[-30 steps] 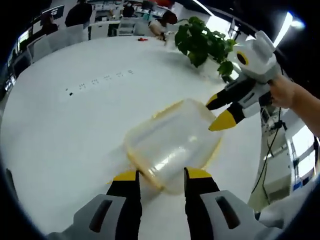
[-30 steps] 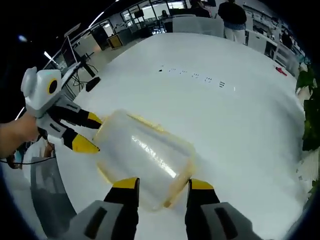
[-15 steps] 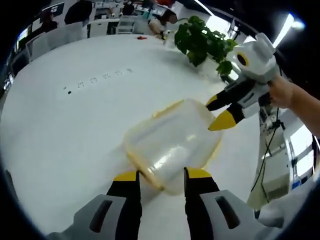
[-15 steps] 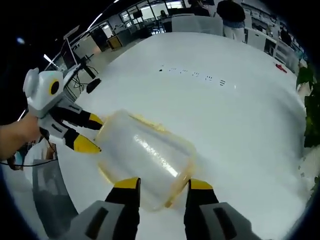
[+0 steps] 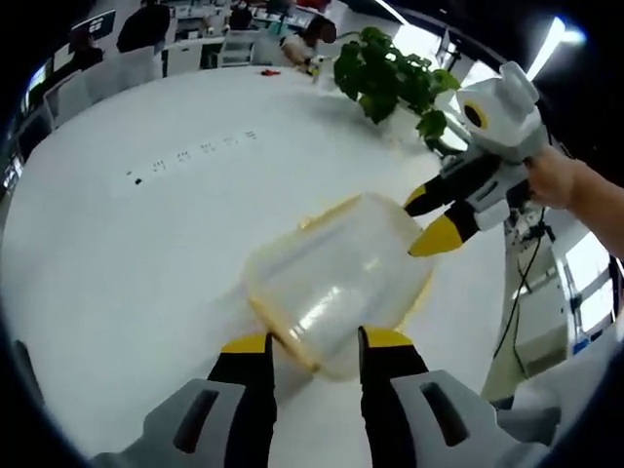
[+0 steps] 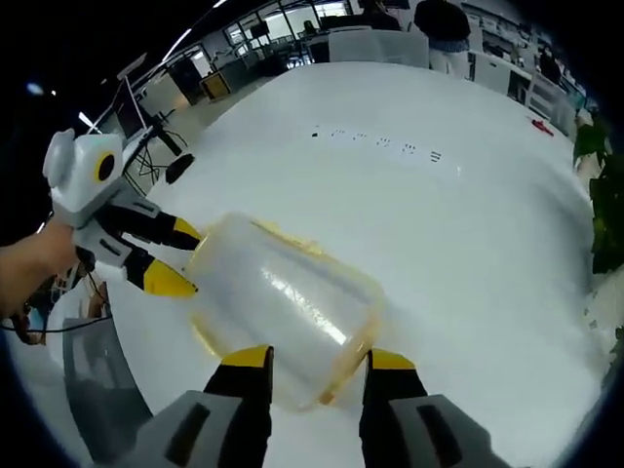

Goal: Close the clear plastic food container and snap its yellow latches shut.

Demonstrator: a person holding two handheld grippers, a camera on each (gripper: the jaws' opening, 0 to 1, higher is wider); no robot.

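Observation:
The clear plastic container [image 5: 331,268] with its yellow rim [image 5: 276,327] lies on the white table [image 5: 117,244], its lid on. My left gripper [image 5: 314,341] is open, one jaw on each side of the container's near end. My right gripper [image 5: 411,230], held by a hand, is open with its yellow tips at the opposite end. In the right gripper view the container [image 6: 278,302] lies just ahead of my right gripper [image 6: 317,356], and my left gripper [image 6: 195,261] meets it from the left. Whether the latches are snapped is unclear.
A green potted plant [image 5: 390,78] stands at the table's far edge, beyond the right gripper. Small dark marks [image 5: 195,154] dot the table's middle. The table edge [image 6: 127,341] runs close behind the left gripper. Chairs and people are at the room's back.

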